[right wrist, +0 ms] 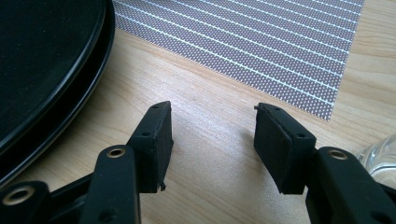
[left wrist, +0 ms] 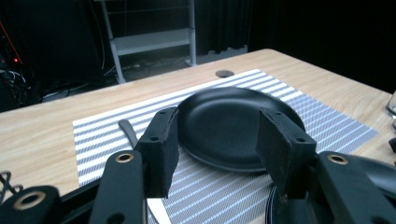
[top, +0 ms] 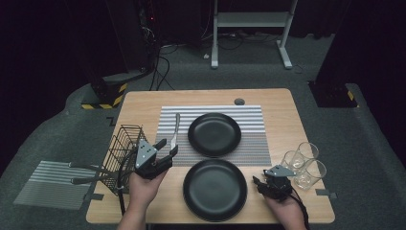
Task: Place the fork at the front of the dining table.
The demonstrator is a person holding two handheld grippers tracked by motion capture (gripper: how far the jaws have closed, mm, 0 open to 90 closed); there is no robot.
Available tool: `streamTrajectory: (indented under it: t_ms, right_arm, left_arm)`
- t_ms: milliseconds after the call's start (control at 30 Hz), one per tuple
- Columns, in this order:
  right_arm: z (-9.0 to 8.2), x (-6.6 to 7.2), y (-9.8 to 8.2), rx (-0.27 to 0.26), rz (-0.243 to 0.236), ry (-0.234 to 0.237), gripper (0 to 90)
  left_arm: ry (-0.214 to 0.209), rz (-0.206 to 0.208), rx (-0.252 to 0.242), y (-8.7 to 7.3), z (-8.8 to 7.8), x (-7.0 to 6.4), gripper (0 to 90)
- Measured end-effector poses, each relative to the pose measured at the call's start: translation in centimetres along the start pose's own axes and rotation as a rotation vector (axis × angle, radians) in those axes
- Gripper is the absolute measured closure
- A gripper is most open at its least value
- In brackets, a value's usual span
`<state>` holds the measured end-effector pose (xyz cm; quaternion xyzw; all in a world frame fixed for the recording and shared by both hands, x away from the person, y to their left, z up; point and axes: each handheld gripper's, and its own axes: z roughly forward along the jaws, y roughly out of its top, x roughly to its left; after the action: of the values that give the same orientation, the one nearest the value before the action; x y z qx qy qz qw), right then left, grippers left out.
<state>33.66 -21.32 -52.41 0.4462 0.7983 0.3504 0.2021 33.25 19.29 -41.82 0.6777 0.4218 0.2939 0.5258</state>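
Two black plates lie on the wooden table: the far plate (top: 214, 134) on a striped placemat (top: 253, 143), the near plate (top: 215, 189) by the front edge. A grey utensil (top: 176, 128) lies on the mat's left side. My left gripper (top: 167, 147) hovers open just left of the plates, beside the utensil's near end. In the left gripper view its jaws (left wrist: 217, 144) are empty and frame the far plate (left wrist: 236, 123), with the utensil (left wrist: 128, 131) to the left. My right gripper (top: 262, 180) sits open right of the near plate. Its jaws (right wrist: 212, 140) hold nothing above bare wood, beside the plate (right wrist: 42, 70).
A black wire basket (top: 125, 149) stands at the table's left edge. Three clear glasses (top: 304, 162) stand at the right, close to my right gripper, and one glass (right wrist: 380, 156) is just beyond its right jaw. A second striped mat (top: 48, 184) lies on the floor to the left.
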Motion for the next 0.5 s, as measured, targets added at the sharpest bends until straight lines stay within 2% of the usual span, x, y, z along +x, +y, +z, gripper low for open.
streamTrajectory:
  t_ms: [133, 167, 233, 300, 333, 433, 500]
  right_arm:
    - [0.00, -0.01, 0.00, 0.001, -0.001, 0.000, 46.5]
    - [0.00, -0.01, 0.00, 0.001, -0.001, 0.000, 46.5]
    - [0.00, 0.01, 0.00, 0.000, -0.002, 0.000, 46.5]
    - [0.01, -0.08, 0.01, 0.000, -0.004, 0.002, 46.4]
    - [0.04, -0.13, 0.01, -0.002, -0.012, 0.001, 46.4]
    - [0.07, -0.08, 0.03, -0.003, -0.011, 0.000, 46.5]
    - [0.06, -0.06, 0.04, -0.002, -0.008, 0.000, 46.5]
  left_arm:
    - [0.001, -0.022, -0.026, 0.57, -0.06, -0.30, 48.8]
    - [0.001, -0.005, -0.027, 0.71, -0.11, -0.20, 48.8]
    - [0.002, -0.017, -0.027, 0.86, -0.29, -0.16, 48.7]
    - [0.007, 0.002, -0.020, 0.96, -0.49, 0.10, 48.7]
    - [0.012, -0.009, -0.019, 0.95, -0.56, 0.04, 48.7]
    - [0.017, -0.002, -0.014, 0.96, -0.70, 0.21, 48.8]
    - [0.037, 0.005, -0.003, 0.93, -0.73, 0.44, 49.6]
